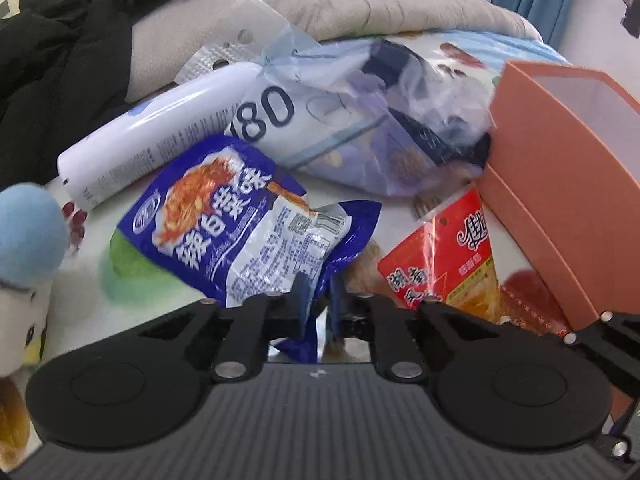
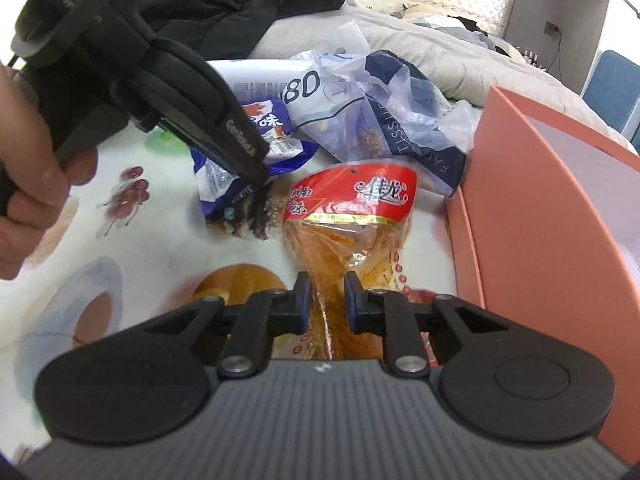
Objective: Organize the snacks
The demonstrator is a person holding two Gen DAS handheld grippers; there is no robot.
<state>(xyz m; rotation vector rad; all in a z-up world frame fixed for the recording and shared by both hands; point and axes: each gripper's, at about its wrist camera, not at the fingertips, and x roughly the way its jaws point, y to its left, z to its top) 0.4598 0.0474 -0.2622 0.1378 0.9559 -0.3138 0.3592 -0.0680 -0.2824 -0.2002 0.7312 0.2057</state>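
Observation:
A blue snack packet (image 1: 240, 236) lies on the printed bed sheet, and my left gripper (image 1: 318, 300) is shut on its near corner. In the right wrist view the same blue packet (image 2: 256, 152) is pinched under the left gripper (image 2: 256, 184), which a hand holds at the left. A red-topped packet of orange snacks (image 2: 352, 220) lies beside it, my right gripper (image 2: 326, 300) shut on its clear lower end. That red packet (image 1: 448, 256) also shows in the left wrist view, next to an open orange box (image 1: 560, 184).
A white tissue pack marked 80 (image 1: 160, 132) and a crumpled clear bag (image 1: 400, 120) lie behind the snacks. The orange box (image 2: 552, 208) stands at the right. A plush toy (image 1: 24, 264) sits at the left, with a black jacket (image 1: 60, 48) and a grey quilt (image 1: 360, 0) beyond.

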